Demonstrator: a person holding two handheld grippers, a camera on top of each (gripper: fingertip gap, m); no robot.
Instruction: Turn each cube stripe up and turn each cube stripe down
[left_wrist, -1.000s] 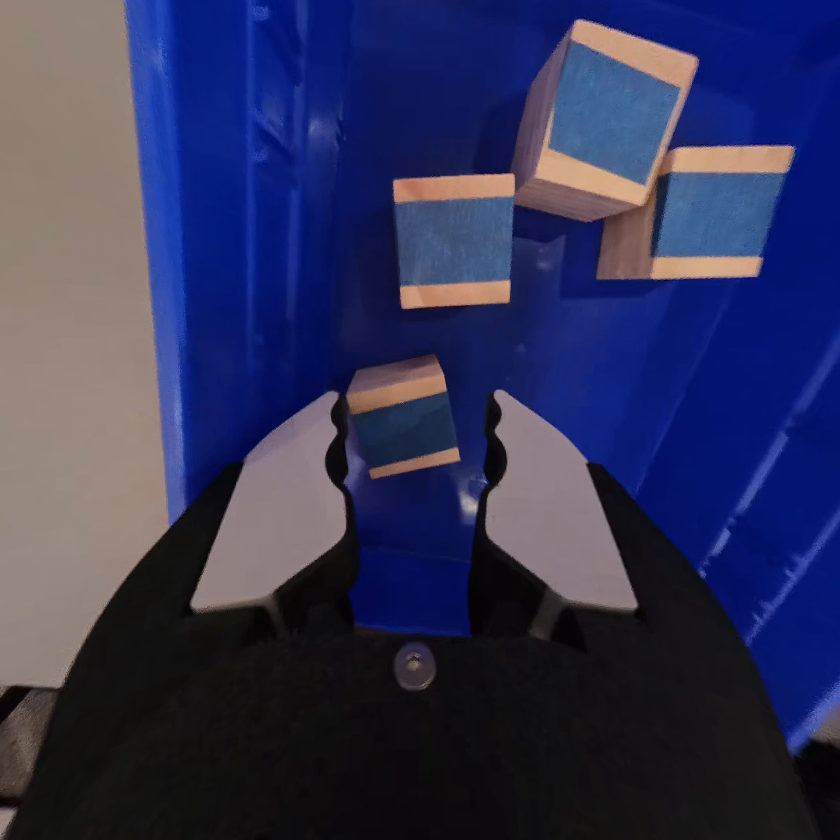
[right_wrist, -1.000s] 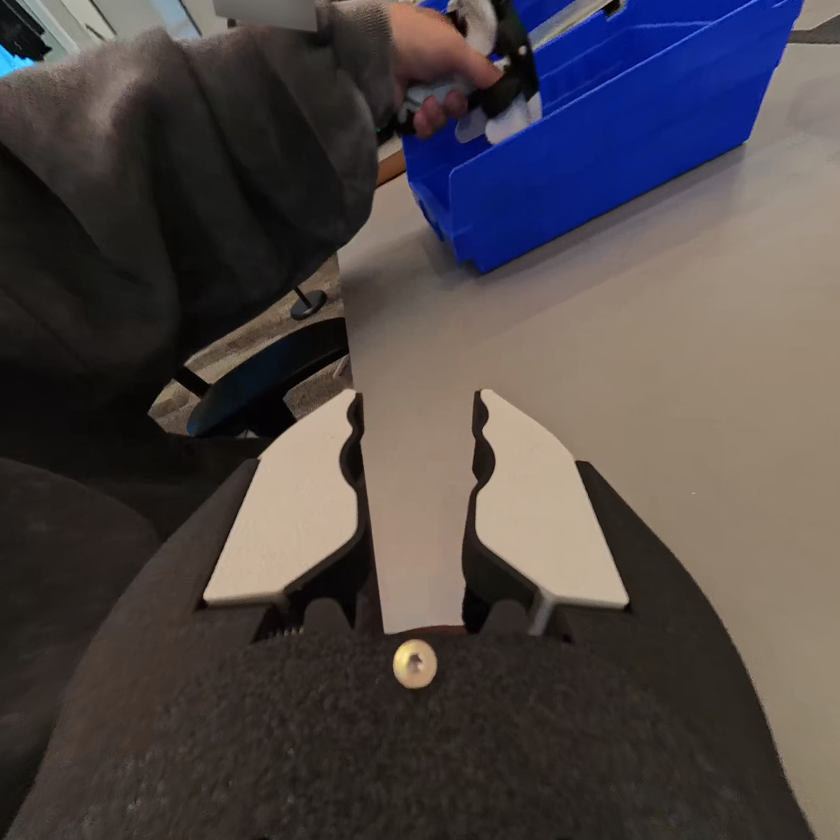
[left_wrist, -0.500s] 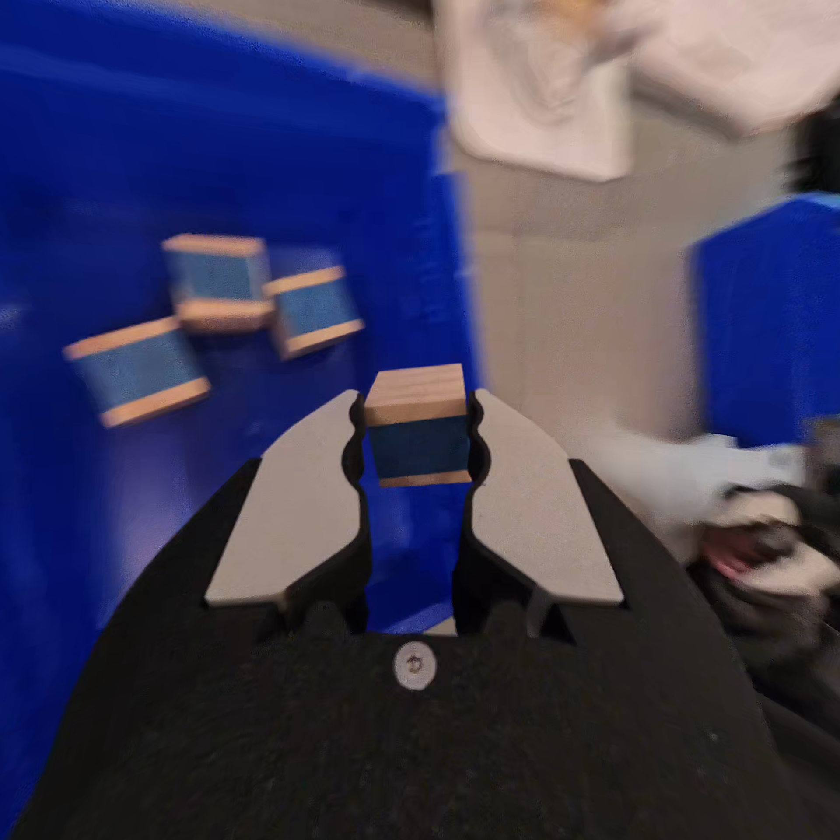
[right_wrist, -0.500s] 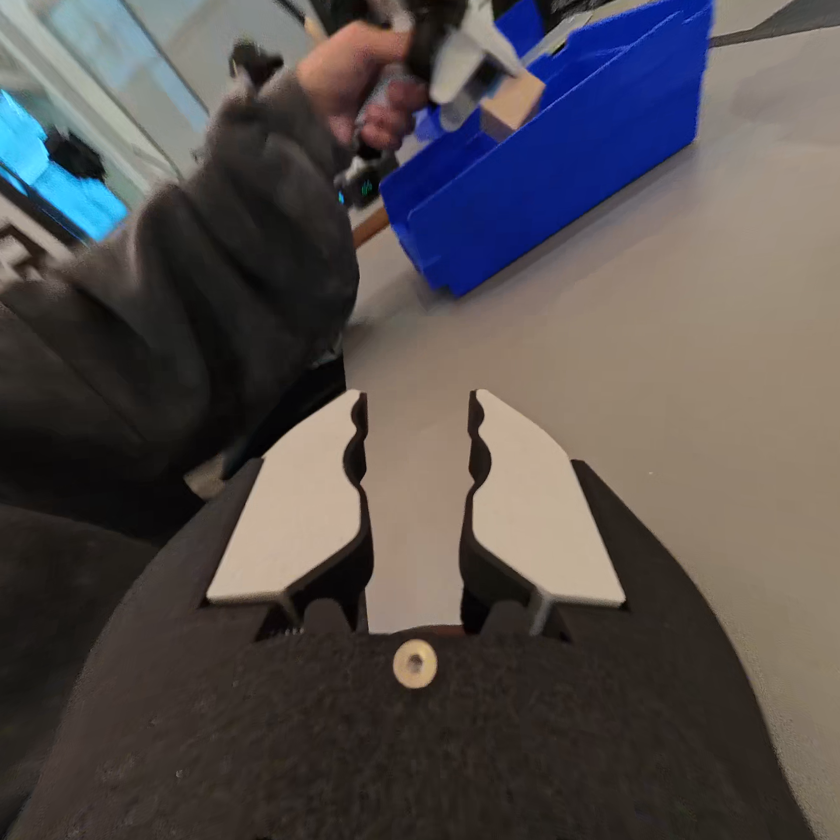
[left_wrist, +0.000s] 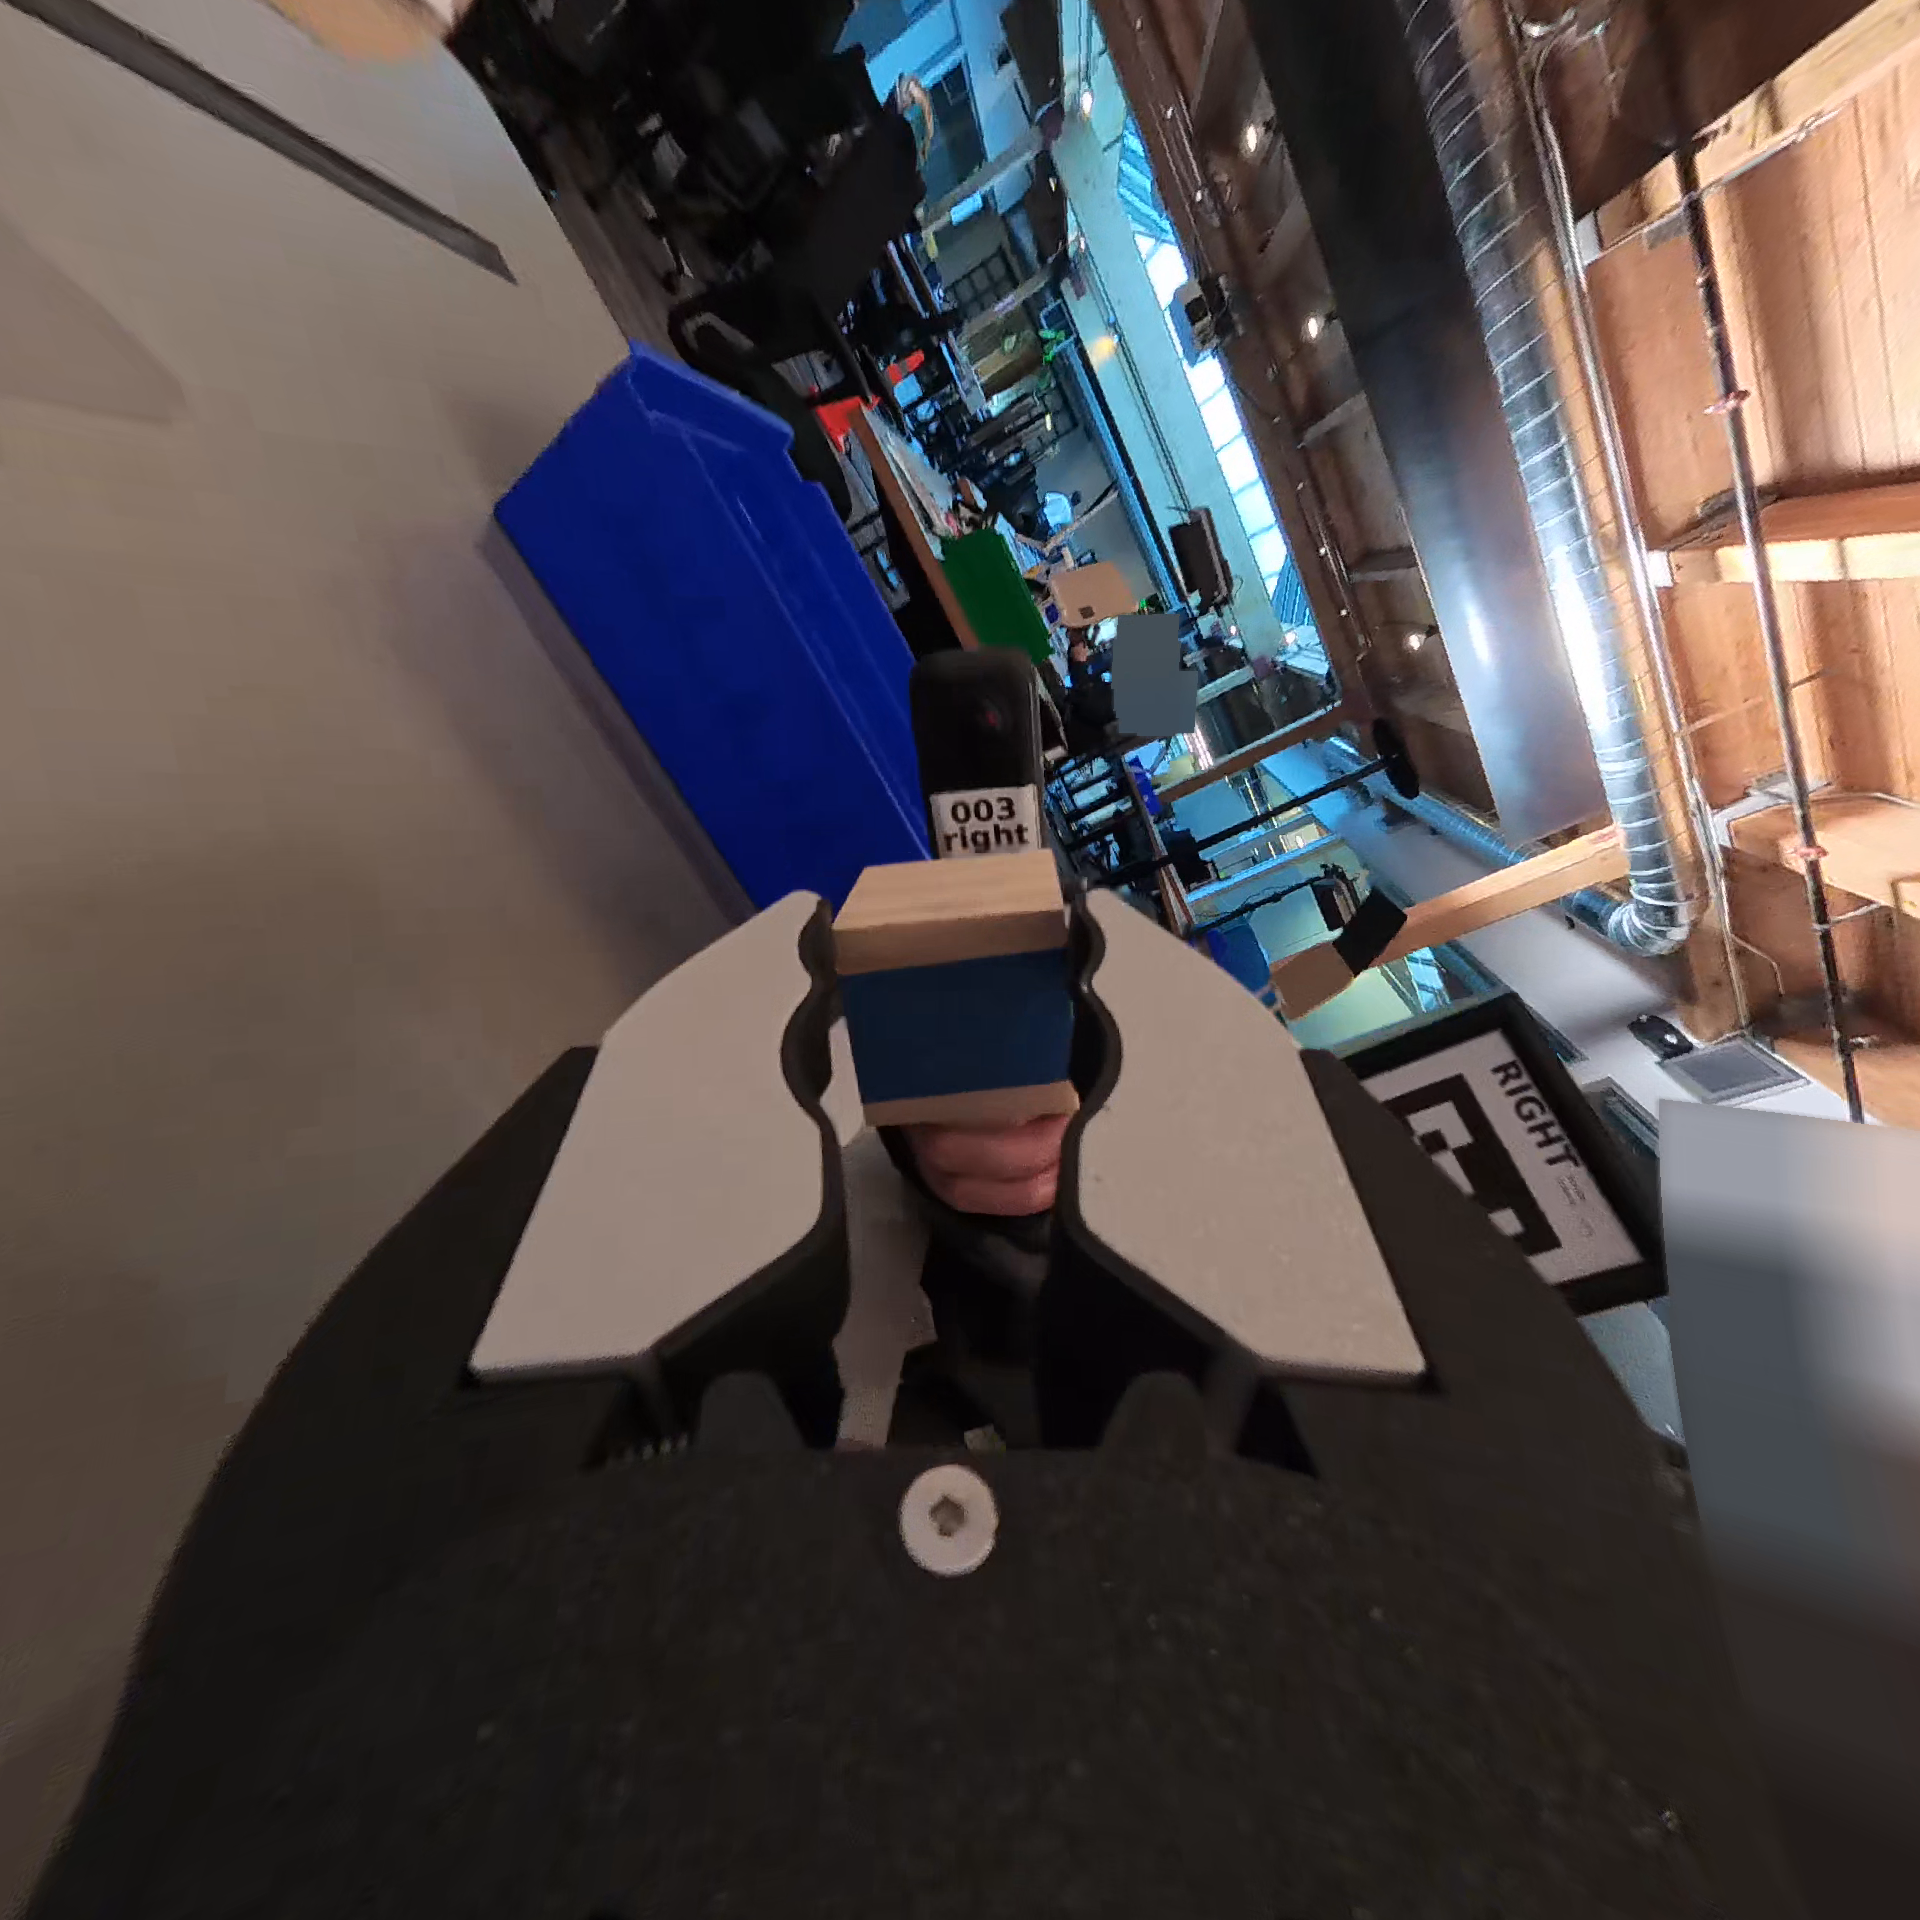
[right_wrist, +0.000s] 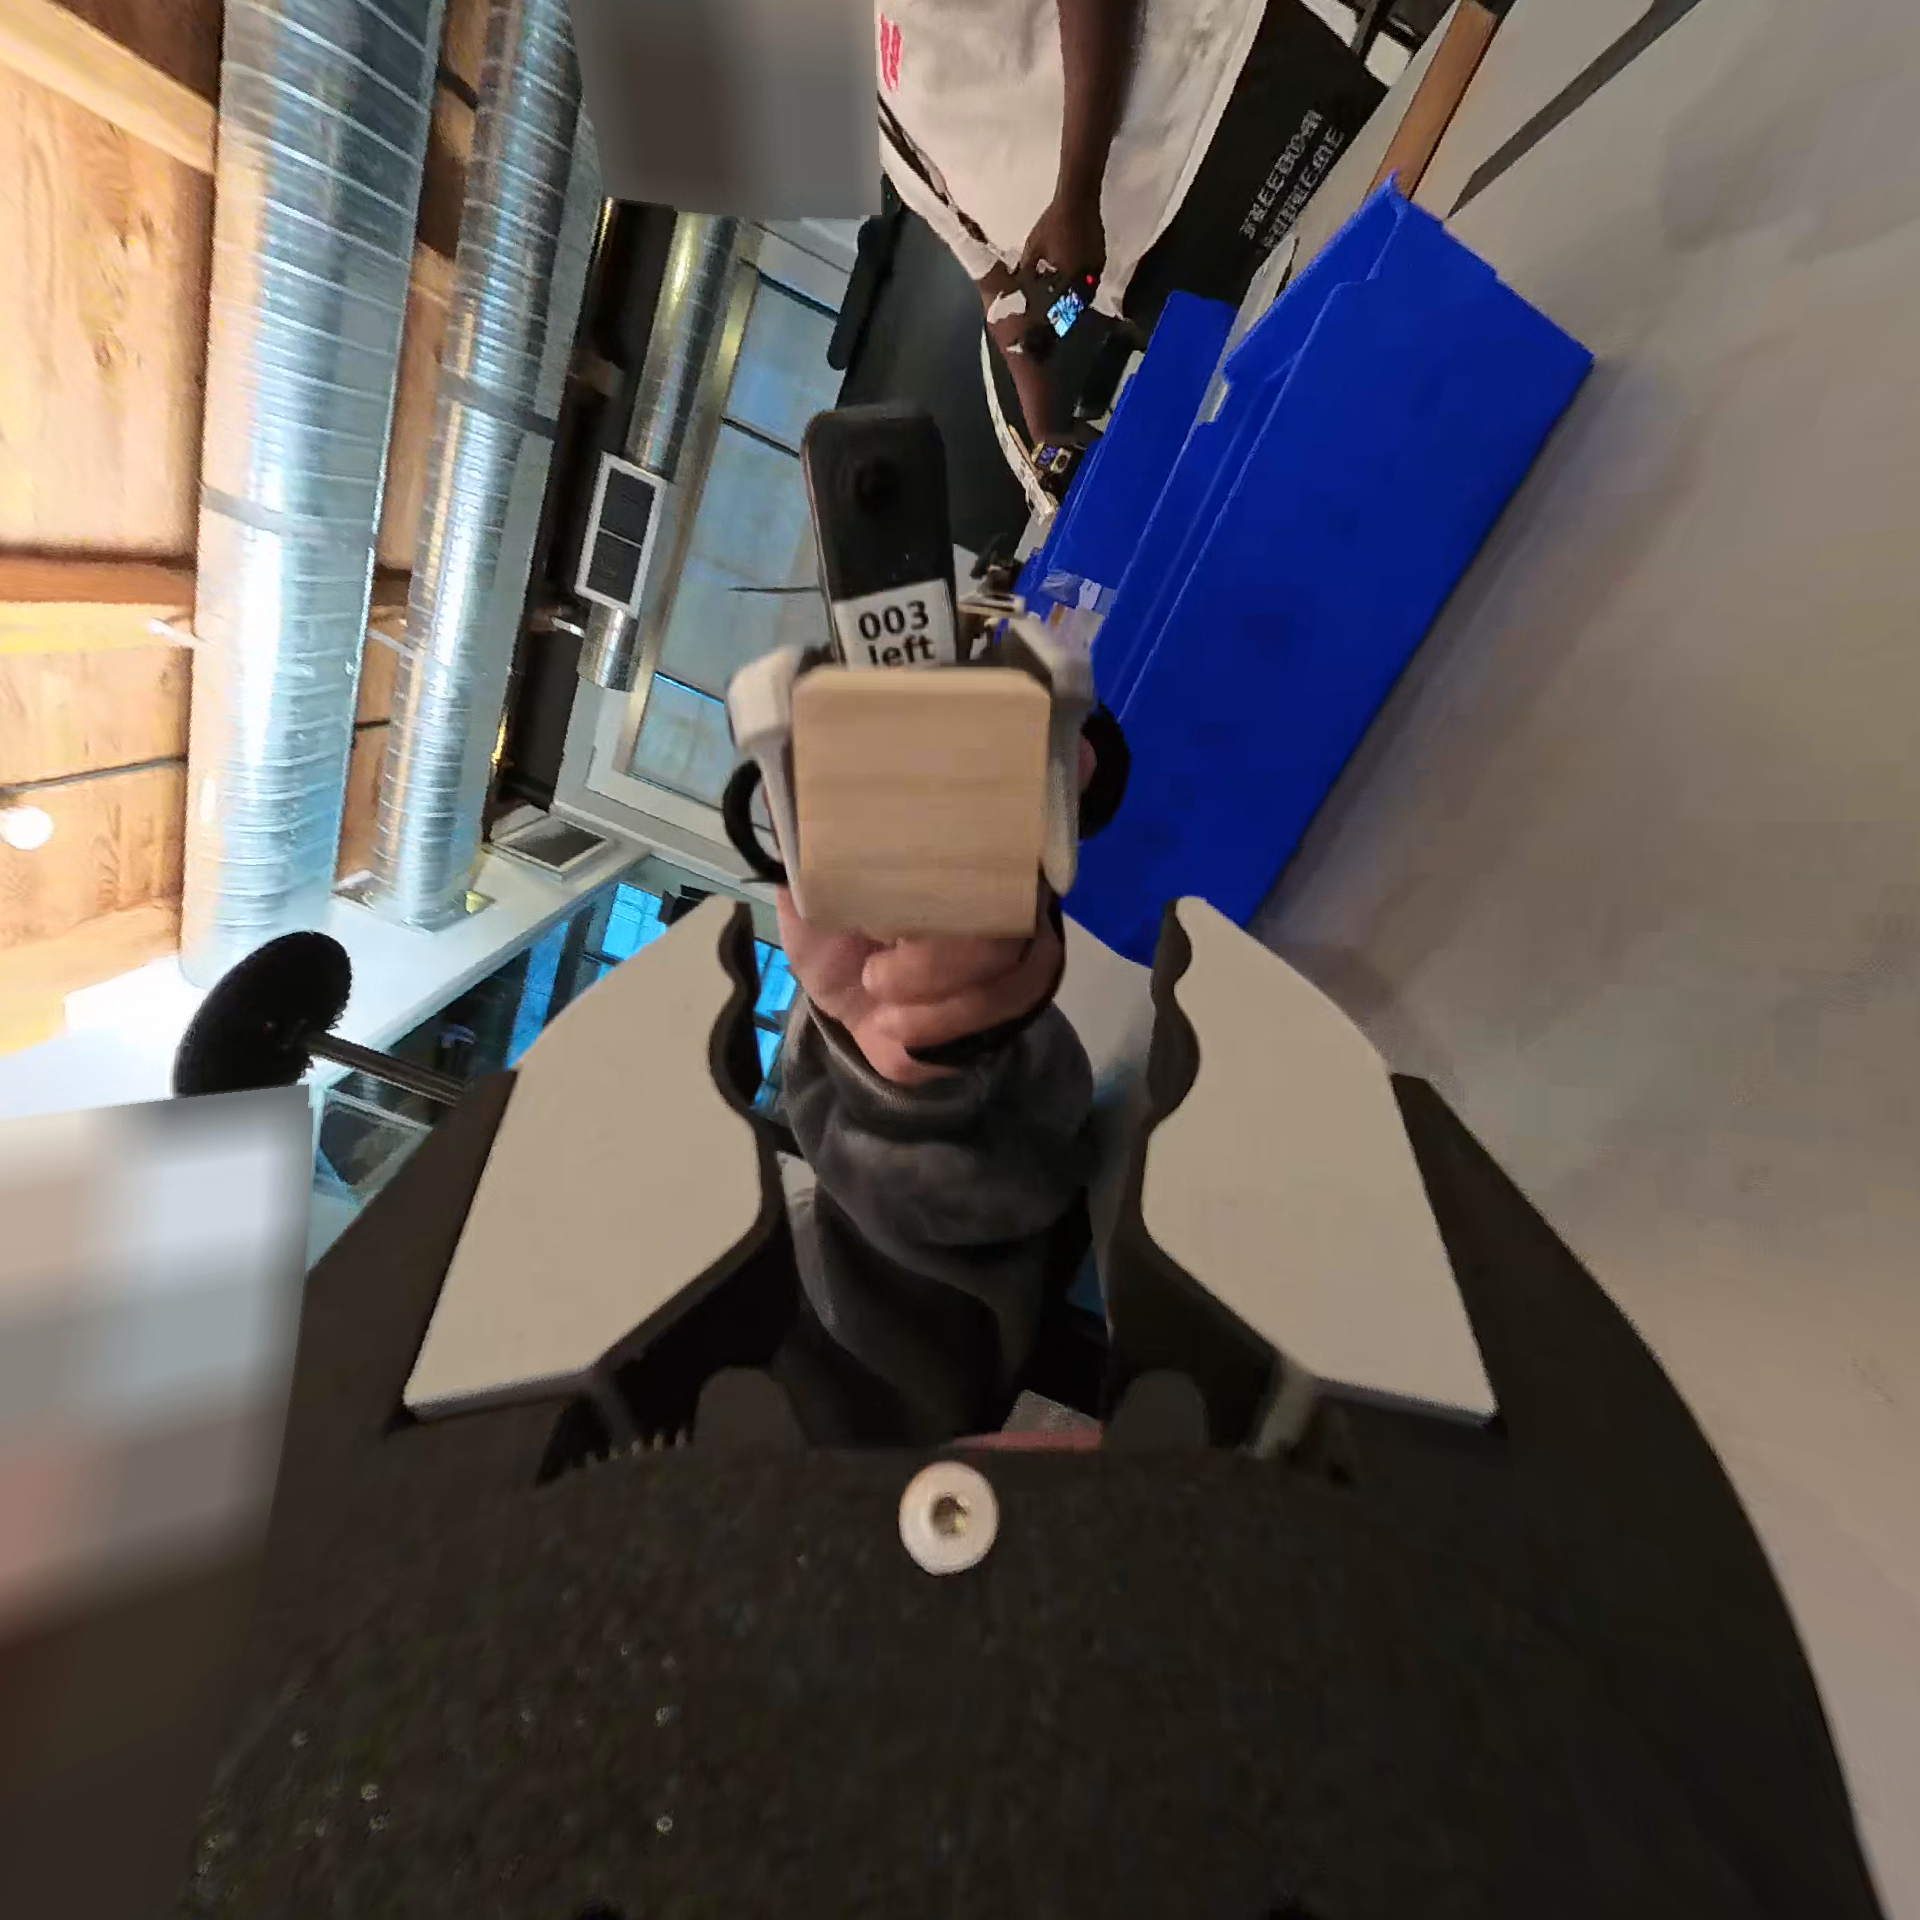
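The left claw (left_wrist: 954, 1003) was clamped on a wooden cube (left_wrist: 956, 1006), both fingers pressed against its sides, the blue stripe facing the camera and a plain wood face above it. The cube was held in the air, away from the blue bin (left_wrist: 717, 634) on the grey surface (left_wrist: 260, 831). The right claw (right_wrist: 951, 1023) stood wide and empty, pointed at the cube's plain end (right_wrist: 920, 800), near but not touching.

silver ducts (right_wrist: 301, 499), wooden ceiling (left_wrist: 1787, 343), windows (right_wrist: 727, 582)
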